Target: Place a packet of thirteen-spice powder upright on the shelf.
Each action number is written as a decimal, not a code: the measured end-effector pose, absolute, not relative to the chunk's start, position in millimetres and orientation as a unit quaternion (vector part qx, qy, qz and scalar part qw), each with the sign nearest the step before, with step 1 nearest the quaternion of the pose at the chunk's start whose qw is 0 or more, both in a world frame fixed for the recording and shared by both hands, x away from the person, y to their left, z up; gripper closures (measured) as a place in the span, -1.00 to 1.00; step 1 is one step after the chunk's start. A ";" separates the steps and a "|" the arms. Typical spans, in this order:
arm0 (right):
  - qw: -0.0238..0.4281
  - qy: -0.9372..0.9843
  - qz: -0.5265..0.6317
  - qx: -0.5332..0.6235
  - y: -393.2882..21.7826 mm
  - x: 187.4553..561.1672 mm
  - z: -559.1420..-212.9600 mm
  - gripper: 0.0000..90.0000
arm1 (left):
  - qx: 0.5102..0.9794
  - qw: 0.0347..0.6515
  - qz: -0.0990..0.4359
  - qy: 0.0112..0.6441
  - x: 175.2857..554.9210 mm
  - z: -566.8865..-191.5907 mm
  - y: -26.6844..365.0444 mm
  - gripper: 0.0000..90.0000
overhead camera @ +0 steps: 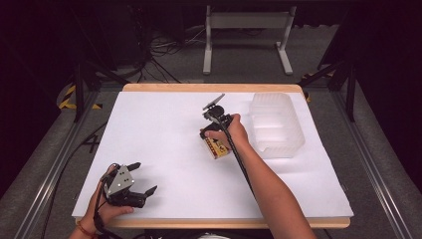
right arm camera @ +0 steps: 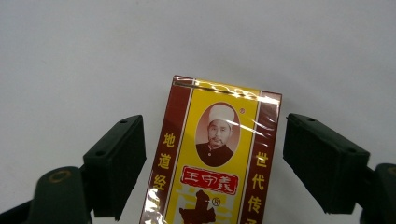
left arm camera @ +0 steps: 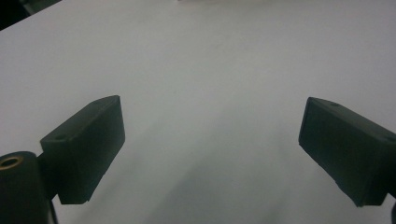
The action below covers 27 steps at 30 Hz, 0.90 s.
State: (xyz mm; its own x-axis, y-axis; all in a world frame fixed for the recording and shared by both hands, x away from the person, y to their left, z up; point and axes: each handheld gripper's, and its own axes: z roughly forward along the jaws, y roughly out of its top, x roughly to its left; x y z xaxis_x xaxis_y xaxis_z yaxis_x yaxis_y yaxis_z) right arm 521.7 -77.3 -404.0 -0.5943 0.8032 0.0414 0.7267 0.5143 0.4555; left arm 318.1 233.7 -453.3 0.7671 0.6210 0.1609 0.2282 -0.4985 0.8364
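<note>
A: How is the right gripper (right arm camera: 212,163) standing?

B: Its jaws are sitting either side of the box (right arm camera: 212,158), half spread, with a thin gap showing between each pad and the box's long edges. So it is straddling the box rather than squeezing it, as far as I can see.

A: And where is the box lying?

B: Flat on the white table (overhead camera: 164,149), face up in its shiny wrap, near the middle, just left of the clear tub (overhead camera: 276,124). From above, the right hand (overhead camera: 230,133) is covering part of it.

A: Which step would you say is going on?

B: Lining up for the pick, I am guessing. The next move is calling for the jaws to close squarely on the two long edges; the wrap is looking slippery, so a skewed pinch could be letting it twist. Then a lift towards the tub, likely.

A: And the left gripper (left arm camera: 210,154)?

B: It is resting at the table's near left corner, jaws spread wide over bare sheet, holding nothing.
</note>
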 end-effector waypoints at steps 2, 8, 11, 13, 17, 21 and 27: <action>0.088 0.867 0.216 0.441 -75.3 524.1 -406.8 -0.52 | 0.835 0.431 0.228 0.254 318.0 -453.3 233.7 -0.83; 0.091 0.867 0.201 0.447 -70.8 529.7 -412.1 -0.52 | 0.838 0.428 0.227 0.250 317.8 -453.6 233.2 -0.83; 0.093 0.863 0.200 0.455 -70.2 533.5 -413.7 -0.52 | 0.838 0.428 0.227 0.250 317.3 -453.7 233.0 -0.83; 0.093 0.863 0.194 0.456 -68.8 535.8 -415.7 -0.54 | 0.839 0.428 0.226 0.250 317.2 -453.7 233.0 -0.83; 0.079 0.858 0.194 0.469 -69.7 540.3 -418.8 -0.55 | 0.839 0.429 0.226 0.248 316.9 -453.8 233.2 -0.83; 0.074 0.857 0.194 0.471 -69.6 541.2 -419.8 -0.52 | 0.839 0.429 0.225 0.249 316.7 -454.1 233.8 -0.83; 0.077 0.859 0.194 0.468 -66.7 539.6 -418.8 -0.39 | 0.842 0.424 0.224 0.245 315.8 -454.5 232.0 -0.83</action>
State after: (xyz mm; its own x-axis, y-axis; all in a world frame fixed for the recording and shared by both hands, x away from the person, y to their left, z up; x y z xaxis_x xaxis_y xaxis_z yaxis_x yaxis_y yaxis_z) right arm 539.6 -66.7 -418.8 -0.5492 0.8342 0.0494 0.7745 0.4860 0.4049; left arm 315.8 232.0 -454.5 0.7797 0.6024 0.1705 0.2215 -0.5202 0.8249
